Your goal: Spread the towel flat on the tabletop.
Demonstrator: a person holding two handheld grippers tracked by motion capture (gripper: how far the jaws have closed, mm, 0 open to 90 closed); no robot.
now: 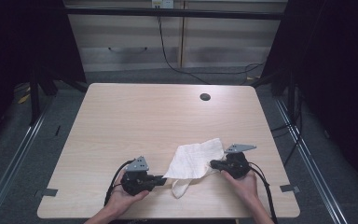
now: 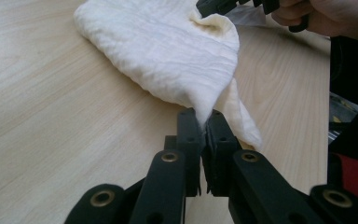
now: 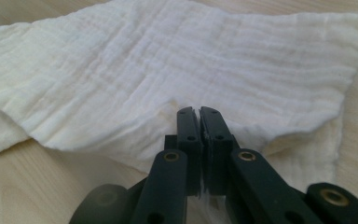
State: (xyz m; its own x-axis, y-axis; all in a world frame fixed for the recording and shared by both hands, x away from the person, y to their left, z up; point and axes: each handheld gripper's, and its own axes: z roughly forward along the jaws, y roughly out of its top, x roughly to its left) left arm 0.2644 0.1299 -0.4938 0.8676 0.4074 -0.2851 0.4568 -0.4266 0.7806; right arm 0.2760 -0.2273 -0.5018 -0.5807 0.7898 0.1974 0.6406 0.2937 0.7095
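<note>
Cream-white crinkled muslin cloth [image 1: 195, 162] lay rumpled on the near right part of the pale wood-grain table [image 1: 135, 116], partly folded over itself, one loose corner hanging toward the near edge. No brand, label or readable writing on anything. Left gripper [image 1: 162, 178], held in the person's left hand [image 1: 123, 196], had its black jaws pressed together on a pinched cloth edge at the cloth's near-left side; the left gripper view showed that fold rising out from between the jaws [image 2: 204, 125] and lifted off the wood. Right gripper [image 1: 213, 164], in the right hand [image 1: 242, 182], was clamped on the cloth's right edge, jaws together with fabric caught between them in the right gripper view [image 3: 199, 122]. High view gave the grey three-cornered plates on both grippers, trailing cables, a dark round grommet hole [image 1: 205, 97] at the table's far side and a grey floor around. Left gripper view also caught the other hand [image 2: 324, 16] far off. Right gripper view showed the fine ribbed weave close up.
</note>
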